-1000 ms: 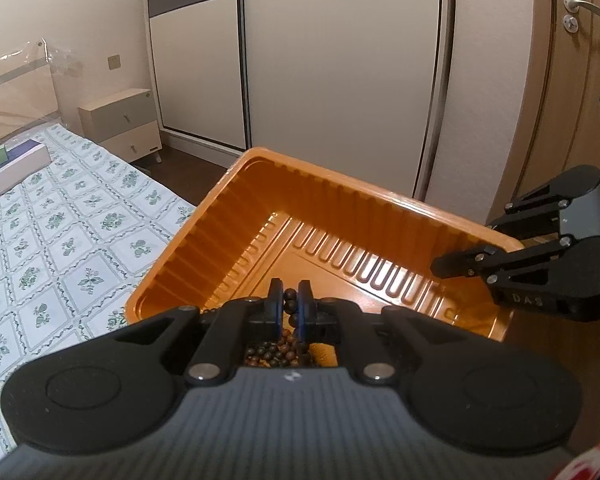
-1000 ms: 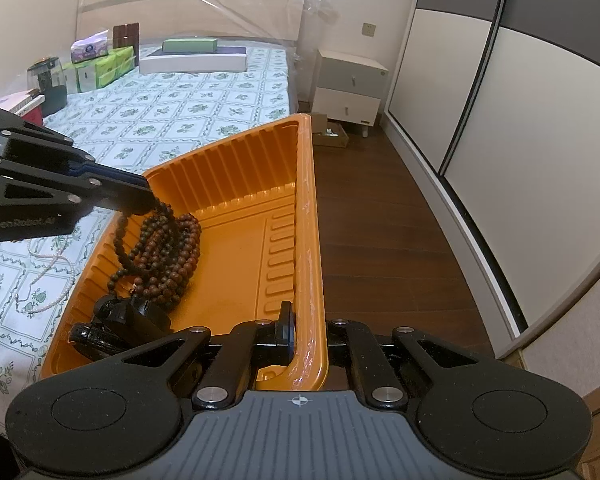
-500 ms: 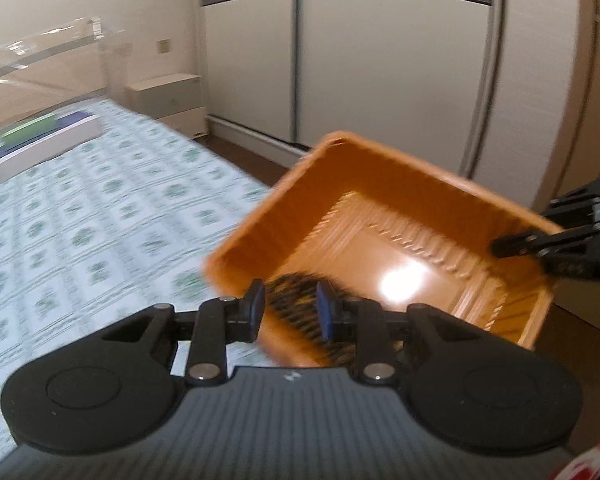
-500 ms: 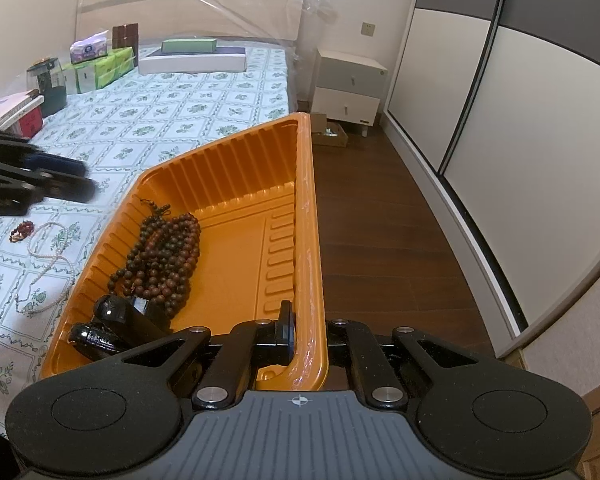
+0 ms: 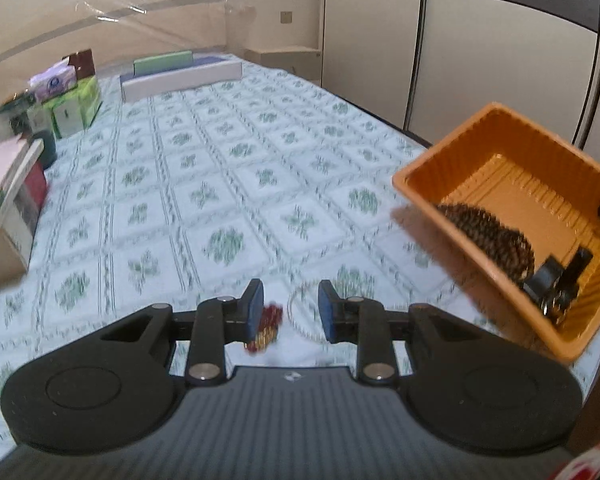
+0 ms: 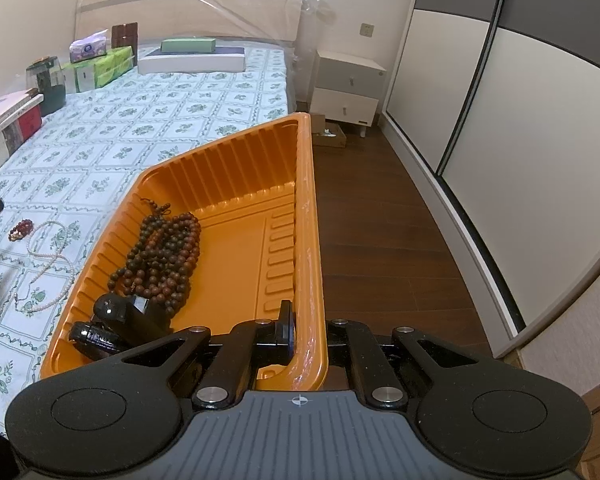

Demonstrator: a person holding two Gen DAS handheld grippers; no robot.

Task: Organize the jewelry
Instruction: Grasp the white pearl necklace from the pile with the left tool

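Your right gripper (image 6: 306, 336) was clamped on the orange tray (image 6: 236, 184) rim, while your left gripper (image 5: 290, 312) hung partly open, gripping nothing, above the red bracelet (image 5: 265, 330) and pearl necklace (image 5: 300, 316).

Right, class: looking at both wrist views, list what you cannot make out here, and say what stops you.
- Red bead bracelet, left wrist view: motion blur, and the left gripper finger covers part.
- Dark items in the orange tray, right wrist view: the right gripper body cuts them off; what they are is unclear.
- Pearl necklace: its clasp is too small.
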